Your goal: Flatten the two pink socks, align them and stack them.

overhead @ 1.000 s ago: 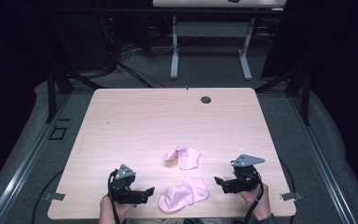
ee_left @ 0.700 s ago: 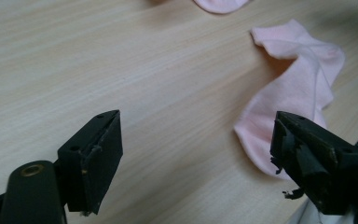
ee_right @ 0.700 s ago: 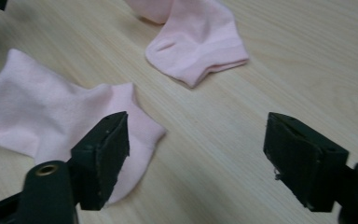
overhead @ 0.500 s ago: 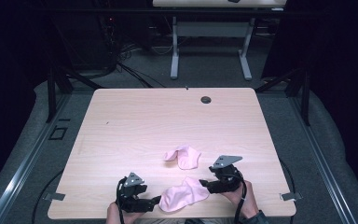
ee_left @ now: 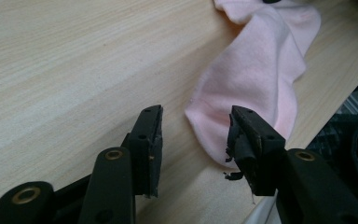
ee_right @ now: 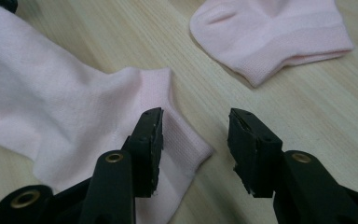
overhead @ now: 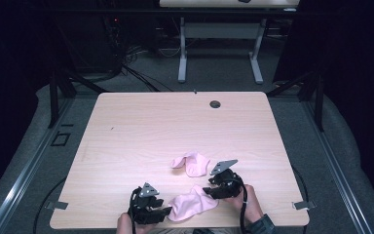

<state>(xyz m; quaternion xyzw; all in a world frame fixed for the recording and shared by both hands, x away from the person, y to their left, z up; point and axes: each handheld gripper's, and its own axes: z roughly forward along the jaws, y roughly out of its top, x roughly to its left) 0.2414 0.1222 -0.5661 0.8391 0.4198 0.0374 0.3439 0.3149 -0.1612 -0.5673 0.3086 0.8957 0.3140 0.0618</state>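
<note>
Two pink socks lie on a light wooden table [overhead: 126,126], and a person holds a black gripper in each hand.

Closest to the person, right by the near edge of the table, is the near sock [overhead: 192,204]. It lies flat and a bit crooked, about in the middle of that edge. The left gripper [overhead: 163,211] is at the left end of this sock. Its jaws are wide apart and hold nothing. In the left gripper view the rounded end of the near sock [ee_left: 256,79] sits in the gap between the two jaws, closer to the jaw on the right side of that view. I cannot tell if that jaw touches the cloth. The table's near edge runs just past the sock there.

The right gripper [overhead: 208,191] is at the other end of the same sock, a little farther from the near edge. Its jaws are wide apart too, with nothing in them. In the right gripper view the open, ribbed end of the near sock [ee_right: 74,121] lies under the jaw on the left side of that view. The other jaw is over bare wood.

A little farther in lies the far sock [overhead: 192,163], folded over on itself. It is near the first sock but does not touch it. In the right gripper view the far sock [ee_right: 270,32] sits beyond the jaws.

Way back, close to the far edge of the table, there is a small round hole [overhead: 215,104].
</note>
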